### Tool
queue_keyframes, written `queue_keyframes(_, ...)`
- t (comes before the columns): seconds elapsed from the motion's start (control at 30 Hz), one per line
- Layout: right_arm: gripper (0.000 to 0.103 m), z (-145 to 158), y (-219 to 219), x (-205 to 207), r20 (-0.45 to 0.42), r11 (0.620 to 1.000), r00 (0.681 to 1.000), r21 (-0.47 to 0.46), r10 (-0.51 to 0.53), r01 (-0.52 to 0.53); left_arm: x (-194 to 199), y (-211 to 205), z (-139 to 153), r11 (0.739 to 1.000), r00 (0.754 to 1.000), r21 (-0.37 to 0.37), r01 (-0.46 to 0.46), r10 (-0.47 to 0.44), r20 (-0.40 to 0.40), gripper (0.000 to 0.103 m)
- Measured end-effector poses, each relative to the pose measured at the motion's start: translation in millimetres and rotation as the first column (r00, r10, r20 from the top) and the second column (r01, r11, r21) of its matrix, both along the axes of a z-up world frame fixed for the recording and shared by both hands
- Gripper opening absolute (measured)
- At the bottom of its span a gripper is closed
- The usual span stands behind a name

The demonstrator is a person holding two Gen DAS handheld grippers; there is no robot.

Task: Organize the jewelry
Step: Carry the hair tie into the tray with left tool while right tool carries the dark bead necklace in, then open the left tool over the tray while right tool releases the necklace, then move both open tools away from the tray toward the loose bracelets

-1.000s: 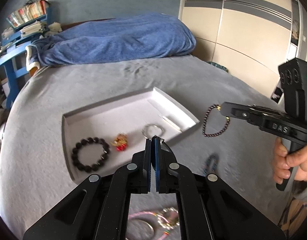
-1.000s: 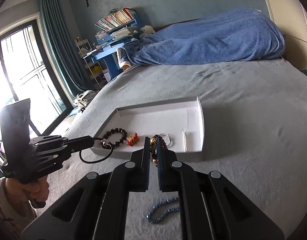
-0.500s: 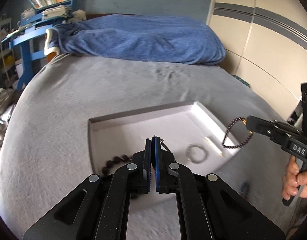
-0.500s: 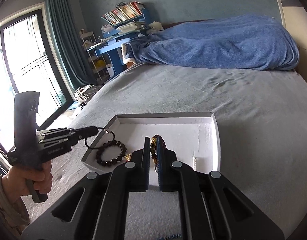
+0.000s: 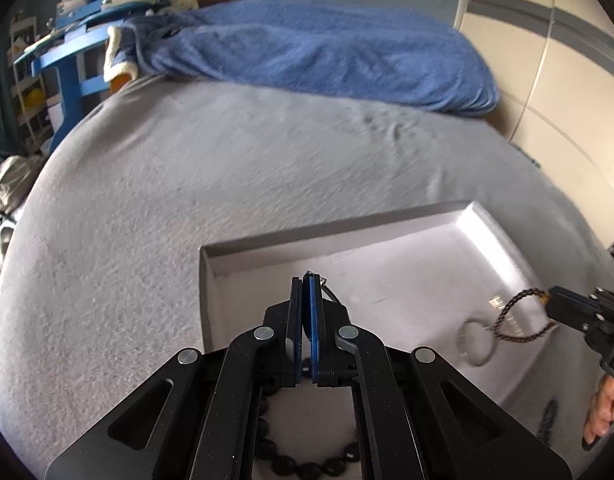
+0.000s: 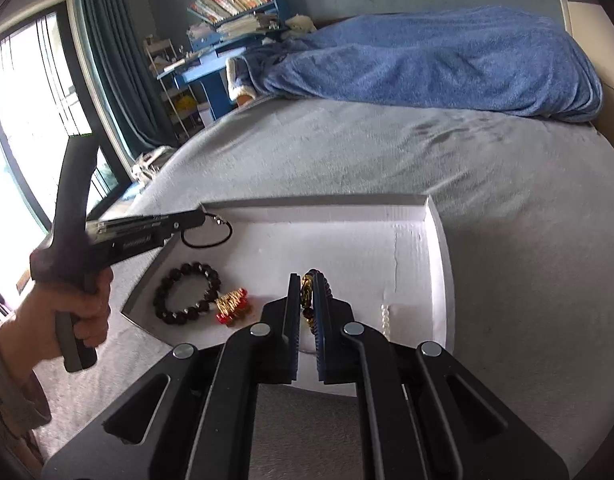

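Carrying two pieces toward the white tray (image 6: 441, 240) on the bed — task roughly midway, by my judgement. Left gripper (image 5: 306, 284): jaws pressed together on a thin black cord loop (image 6: 209, 236), hanging over the tray's far-left corner. Right gripper (image 6: 306, 284): jaws pinching a dark beaded bracelet (image 5: 511, 320) with a gold charm, over the tray. Already inside, left of the right jaws — black bead bracelet (image 6: 187, 294), red-gold charm (image 6: 232, 306). Both carried pieces remain unreleased.

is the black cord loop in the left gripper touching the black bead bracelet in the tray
Apart. The right wrist view shows the thin black cord loop hanging from the left gripper over the tray, with bare floor between it and the black bead bracelet.
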State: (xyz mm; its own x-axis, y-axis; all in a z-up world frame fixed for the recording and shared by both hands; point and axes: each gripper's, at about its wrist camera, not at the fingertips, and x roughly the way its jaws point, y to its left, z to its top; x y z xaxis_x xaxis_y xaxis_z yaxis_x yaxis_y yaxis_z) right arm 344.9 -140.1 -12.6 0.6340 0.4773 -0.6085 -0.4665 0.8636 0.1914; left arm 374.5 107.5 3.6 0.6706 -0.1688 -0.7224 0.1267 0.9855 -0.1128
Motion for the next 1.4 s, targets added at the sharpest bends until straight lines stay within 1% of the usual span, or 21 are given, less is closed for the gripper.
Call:
queue_keyframes(0.07,0.006,-8,5,0,-0.009,1.000,1.000,-0.020,0.008,-0.008,3,3,-8,1.000,0.999,0.004,-0.014,0.014,-0.034,0.004)
queue_keyframes(0.2,0.006,-19,15,-2,-0.026,0.998,0.999,-0.060,0.034,-0.036,2,5,-17,1.000,0.998,0.016,-0.019,0.020,-0.065,0.004)
queue_keyframes(0.23,0.006,-22,17,-3,-0.035,0.997,0.999,-0.064,0.041,-0.043,1,4,-18,1.000,0.998,0.019,-0.019,0.020,-0.065,0.007)
queue_keyframes(0.27,0.006,-24,18,-2,-0.040,0.997,0.998,-0.066,0.044,-0.047,0,3,-18,1.000,0.998,0.020,-0.017,0.018,-0.064,0.011)
queue_keyframes(0.33,0.006,-27,20,-3,-0.047,0.996,0.998,-0.070,0.051,-0.054,-3,1,-18,1.000,0.998,0.027,-0.009,0.010,-0.059,0.027)
queue_keyframes(0.47,0.007,-31,19,-4,-0.059,0.997,0.997,-0.065,0.047,-0.051,-7,-7,-16,0.999,0.999,0.036,0.008,-0.006,-0.051,0.043)
queue_keyframes(0.5,0.007,-32,19,-3,-0.062,0.997,0.997,-0.064,0.047,-0.051,-8,-8,-14,0.999,0.999,0.032,0.009,-0.007,-0.047,0.052)
queue_keyframes(0.53,0.008,-33,18,-3,-0.066,0.997,0.997,-0.063,0.048,-0.052,-10,-10,-11,1.000,0.999,0.028,0.012,-0.011,-0.038,0.059)
queue_keyframes(0.63,0.023,-33,15,-4,-0.065,0.997,0.997,-0.060,0.044,-0.048,-18,-15,1,1.000,1.000,0.026,0.014,-0.014,-0.002,0.071)
queue_keyframes(0.67,0.025,-31,13,-5,-0.060,0.998,0.997,-0.054,0.040,-0.043,-21,-16,5,1.000,1.000,0.021,0.015,-0.015,0.007,0.072)
queue_keyframes(0.73,0.028,-27,9,-6,-0.051,0.999,0.998,-0.042,0.031,-0.033,-26,-16,11,1.000,1.000,0.015,0.005,-0.006,0.023,0.079)
queue_keyframes(0.77,0.034,-24,8,-6,-0.045,0.999,0.999,-0.035,0.026,-0.027,-29,-17,14,1.000,0.999,0.010,-0.001,0.001,0.032,0.079)
queue_keyframes(0.83,0.040,-18,3,-8,-0.029,1.000,1.000,-0.015,0.012,-0.012,-38,-16,20,1.000,0.999,-0.001,-0.007,0.007,0.044,0.081)
queue_keyframes(0.93,0.044,-12,-2,-12,-0.017,1.000,1.000,0.000,-0.002,0.002,-55,-18,27,1.000,0.998,0.022,-0.015,0.013,0.067,0.084)
queue_keyframes(0.97,0.049,-10,-4,-14,-0.014,1.000,1.000,0.005,-0.007,0.007,-60,-19,29,0.999,0.997,0.030,-0.015,0.012,0.073,0.085)
queue_keyframes(1.03,0.057,-5,-8,-20,-0.004,1.000,1.000,0.020,-0.022,0.022,-72,-21,34,0.999,0.996,0.049,-0.014,0.009,0.092,0.088)
queue_keyframes(1.13,0.065,0,-12,-31,0.006,0.999,0.999,0.035,-0.035,0.035,-91,-20,40,0.999,0.993,0.034,-0.024,0.020,0.113,0.090)
queue_keyframes(1.17,0.071,1,-12,-35,0.009,0.999,0.999,0.034,-0.036,0.036,-98,-19,41,0.999,0.993,0.024,-0.029,0.026,0.116,0.090)
queue_keyframes(1.27,0.080,2,-11,-48,0.038,0.999,0.999,0.002,-0.035,0.035,-119,-21,42,0.999,0.992,0.008,-0.033,0.031,0.122,0.090)
queue_keyframes(1.33,0.084,0,-12,-56,0.048,0.999,0.998,-0.023,-0.037,0.038,-131,-21,41,0.999,0.992,0.002,-0.037,0.036,0.122,0.091)
queue_keyframes(1.4,0.088,-2,-15,-65,0.047,0.999,0.998,-0.022,-0.048,0.049,-139,-21,40,0.999,0.992,-0.016,-0.044,0.045,0.117,0.091)
